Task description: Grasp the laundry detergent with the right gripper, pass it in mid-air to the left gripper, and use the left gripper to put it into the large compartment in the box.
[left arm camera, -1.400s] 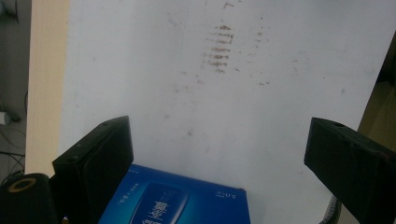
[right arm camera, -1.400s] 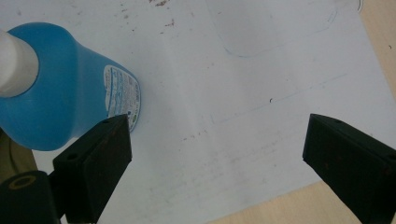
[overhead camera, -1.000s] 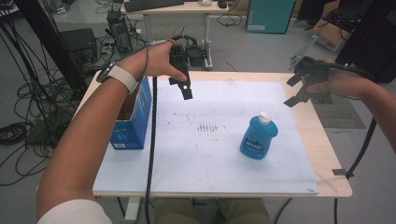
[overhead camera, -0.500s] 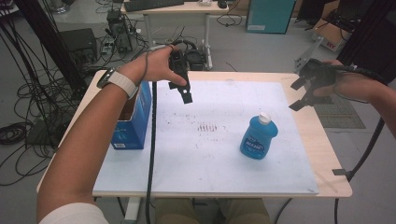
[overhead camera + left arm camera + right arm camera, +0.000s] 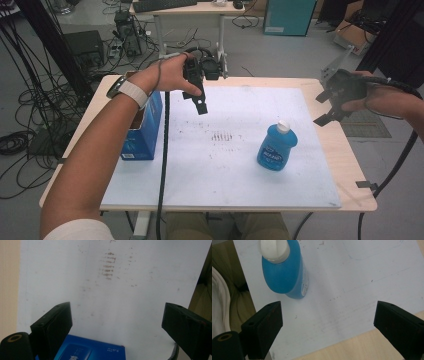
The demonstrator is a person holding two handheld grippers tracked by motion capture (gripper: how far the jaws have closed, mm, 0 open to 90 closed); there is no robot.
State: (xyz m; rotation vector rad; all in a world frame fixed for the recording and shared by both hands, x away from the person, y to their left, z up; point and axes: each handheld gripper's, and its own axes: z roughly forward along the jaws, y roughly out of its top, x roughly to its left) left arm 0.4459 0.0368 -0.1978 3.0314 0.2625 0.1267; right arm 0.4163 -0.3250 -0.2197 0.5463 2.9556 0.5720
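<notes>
Jaws of my right gripper (image 5: 327, 107) stand apart, empty; I'd descend squarely around the blue bottle (image 5: 277, 148), below its cap.

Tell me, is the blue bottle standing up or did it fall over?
Standing up. The blue bottle sits on its base on the white mat, white cap on top; neither gripper touches it.

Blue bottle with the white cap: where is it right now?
In the high view the blue bottle stands upright on the white mat, right of centre, below the open right gripper, untouched.
</notes>
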